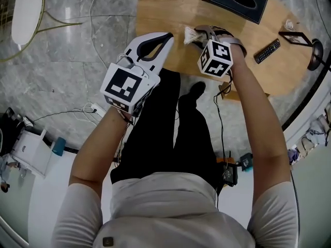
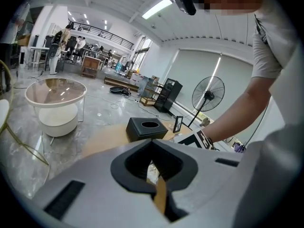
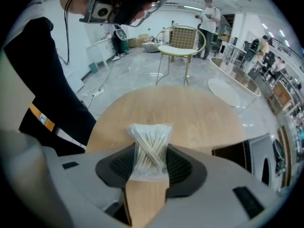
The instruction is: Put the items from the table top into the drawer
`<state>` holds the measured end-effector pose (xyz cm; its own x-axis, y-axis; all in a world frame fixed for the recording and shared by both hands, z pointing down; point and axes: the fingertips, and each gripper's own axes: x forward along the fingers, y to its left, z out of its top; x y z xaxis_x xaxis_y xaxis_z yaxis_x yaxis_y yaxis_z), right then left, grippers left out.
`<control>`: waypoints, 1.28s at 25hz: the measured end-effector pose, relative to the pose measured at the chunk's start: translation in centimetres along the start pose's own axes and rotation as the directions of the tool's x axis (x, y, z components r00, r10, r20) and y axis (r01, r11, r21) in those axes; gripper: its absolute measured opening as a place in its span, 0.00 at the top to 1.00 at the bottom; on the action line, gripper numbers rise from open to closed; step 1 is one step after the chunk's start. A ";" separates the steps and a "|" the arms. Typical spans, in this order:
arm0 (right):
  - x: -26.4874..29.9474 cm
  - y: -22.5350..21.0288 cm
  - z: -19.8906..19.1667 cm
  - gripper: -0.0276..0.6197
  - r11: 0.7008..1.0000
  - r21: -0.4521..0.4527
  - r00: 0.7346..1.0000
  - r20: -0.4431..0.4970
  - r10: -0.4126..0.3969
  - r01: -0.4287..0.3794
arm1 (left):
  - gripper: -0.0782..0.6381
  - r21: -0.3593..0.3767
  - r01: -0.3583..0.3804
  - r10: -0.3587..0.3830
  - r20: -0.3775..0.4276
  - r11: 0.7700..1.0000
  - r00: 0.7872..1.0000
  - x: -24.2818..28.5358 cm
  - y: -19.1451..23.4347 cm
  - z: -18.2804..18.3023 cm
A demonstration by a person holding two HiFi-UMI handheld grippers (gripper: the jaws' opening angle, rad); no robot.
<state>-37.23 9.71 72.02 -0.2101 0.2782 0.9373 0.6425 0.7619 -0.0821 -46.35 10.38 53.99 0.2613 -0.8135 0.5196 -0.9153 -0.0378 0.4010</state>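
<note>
Evidently the right claw (image 3: 151, 161) is clamped on the packet of cotton swabs (image 3: 151, 141) at its waist and holds it over the bench (image 3: 199, 113), likely for carrying to the drawer. The left claw (image 2: 152, 144), closed and empty, waits alongside.

I read all views bright, evenly lit. Source: ceiling strip lights (image 2: 156, 7); sheen on marble floor (image 1: 77, 40). Glare spots on glass side table (image 2: 56, 87). Shadows faint, diffuse. Strong fisheye: lines bow, corners black. Bag of cotton swabs (image 3: 151, 134) sharp; right tool (image 3: 149, 156) shell near lens soft.
</note>
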 end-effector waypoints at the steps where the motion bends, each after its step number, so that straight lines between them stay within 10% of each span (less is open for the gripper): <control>1: -0.6 0.0 -0.3 0.66 0.999 0.039 1.000 0.004 -0.014 0.013 | 0.88 0.007 0.013 -0.013 -0.003 1.000 1.000 0.2 -0.5 0.3; 14: -8.6 2.4 -8.2 0.66 0.843 0.500 0.970 0.022 -0.244 0.200 | 0.88 0.162 0.223 -0.209 -0.099 0.961 0.973 5.7 -11.3 2.3; 32: -15.8 16.9 -23.6 0.66 0.556 0.790 0.916 -0.019 -0.400 0.259 | 0.88 0.243 0.429 -0.377 -0.233 0.870 0.896 12.0 -32.4 -2.4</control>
<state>-5.61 4.35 63.79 -0.4357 -0.0608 0.8980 -0.2796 0.9575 -0.0708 -12.82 3.27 49.03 0.6508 -0.5799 0.4901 -0.7586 -0.5233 0.3882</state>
